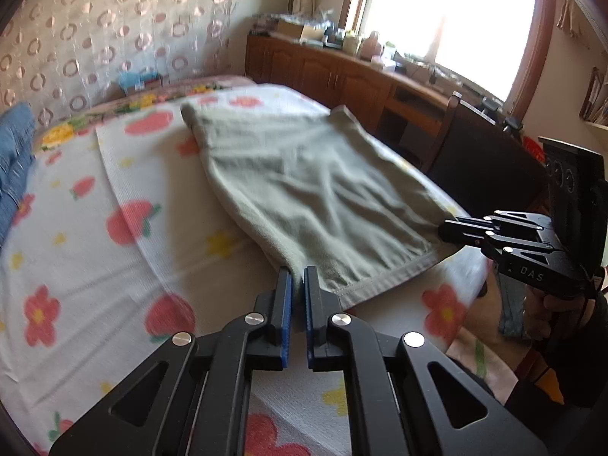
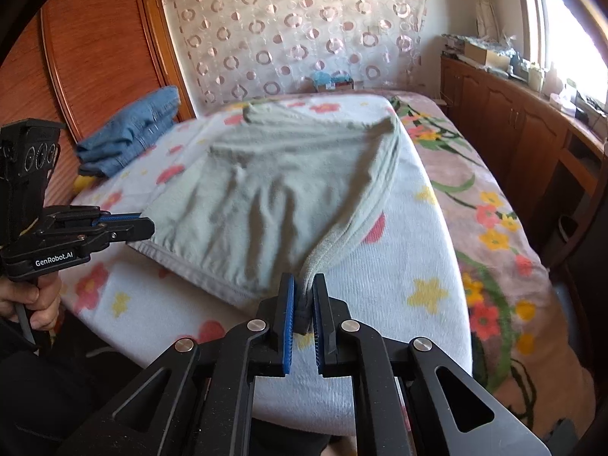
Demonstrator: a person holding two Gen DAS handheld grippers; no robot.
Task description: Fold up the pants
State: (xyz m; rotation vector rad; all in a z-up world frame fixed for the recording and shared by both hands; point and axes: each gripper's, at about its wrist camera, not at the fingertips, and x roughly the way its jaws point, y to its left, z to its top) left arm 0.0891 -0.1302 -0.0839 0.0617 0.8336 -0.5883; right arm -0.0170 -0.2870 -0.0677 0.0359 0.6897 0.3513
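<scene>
A wide bed (image 2: 494, 205) fills the room, covered by a pink blanket with flowers, and over it lies a white ribbed towel (image 1: 95, 228) printed with red strawberries and yellow stars. On this towel the pants (image 2: 273, 190) are spread, pale grey-green, of soft cloth with many creases; the hem band with its seam lies at the near edge.

The left gripper (image 1: 298, 285) is black with blue ribbed pads. Its jaws are almost together and they pinch the near left corner of the pants at the hem. In the right wrist view this same gripper comes from the left side, held by a hand (image 2: 34, 296), and its tips touch the cloth edge.

The right gripper (image 2: 304, 292) has its jaws clamped on the near right corner, where the cloth is bunched into a thick fold between the pads.

Far left on the bed sits a folded pile of blue jeans (image 2: 133, 133). Brown wooden cabinets (image 1: 342, 72) stand under the bright window (image 1: 448, 11) on the right.
</scene>
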